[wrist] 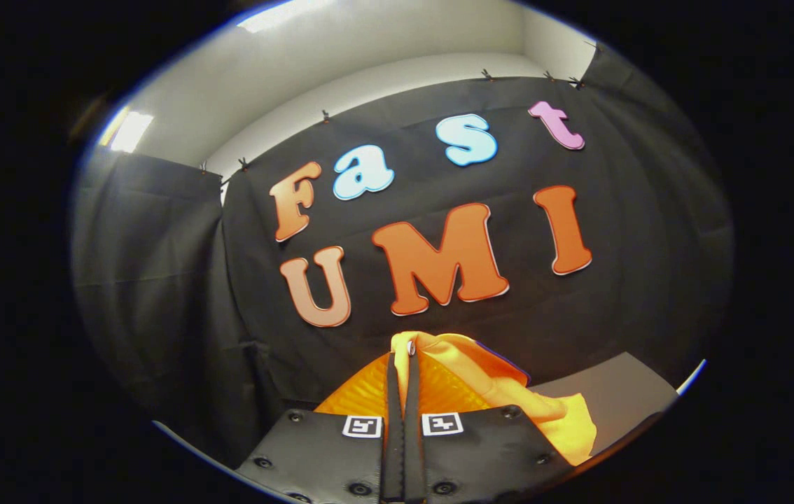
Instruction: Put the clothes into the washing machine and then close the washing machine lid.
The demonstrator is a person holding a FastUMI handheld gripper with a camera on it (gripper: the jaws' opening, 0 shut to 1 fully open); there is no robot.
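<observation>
My gripper point(402, 353) is lifted and faces the booth's black cloth wall, with its two fingers pressed together. Between them they pinch an orange-yellow garment point(509, 392). The cloth bunches at the fingertips and drapes down to the right of the fingers, over the gripper's body. A ribbed orange part of it point(358, 395) shows on the left side too.
A grey tabletop point(621, 392) lies low on the right, beyond the hanging cloth. The black cloth wall point(159, 294) stands ahead and to the left, with a white wall and ceiling lights above it.
</observation>
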